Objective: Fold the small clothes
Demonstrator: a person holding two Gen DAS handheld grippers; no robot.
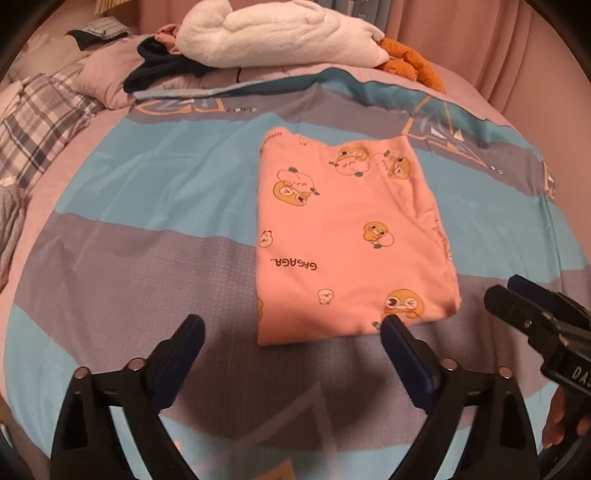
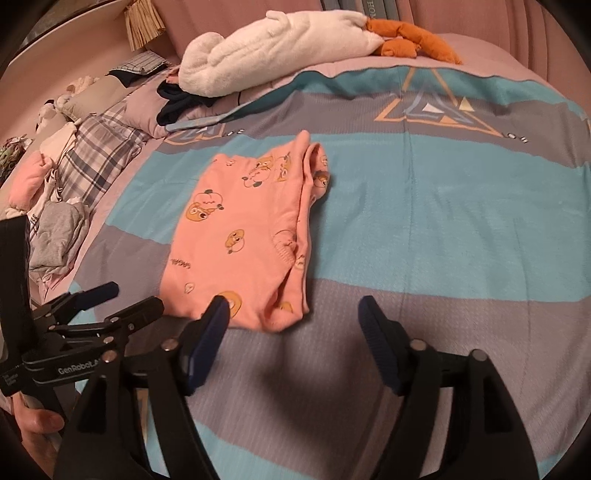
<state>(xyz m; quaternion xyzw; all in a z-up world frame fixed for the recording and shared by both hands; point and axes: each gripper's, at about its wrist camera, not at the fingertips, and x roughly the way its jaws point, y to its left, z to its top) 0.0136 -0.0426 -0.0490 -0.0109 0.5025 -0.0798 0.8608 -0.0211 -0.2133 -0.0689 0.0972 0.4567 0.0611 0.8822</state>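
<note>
Folded pink garment (image 1: 351, 236), type unclear

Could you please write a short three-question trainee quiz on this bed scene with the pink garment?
1. True or false: the left gripper holds the pink garment.
2. What lies at the far end of the bed? A) white plush blanket B) laptop C) shoes
3. Fill in: the garment lies folded on the striped ____.

Key: 1 false, both the left gripper and the right gripper have open, empty jaws; 2 A; 3 bedspread.
</note>
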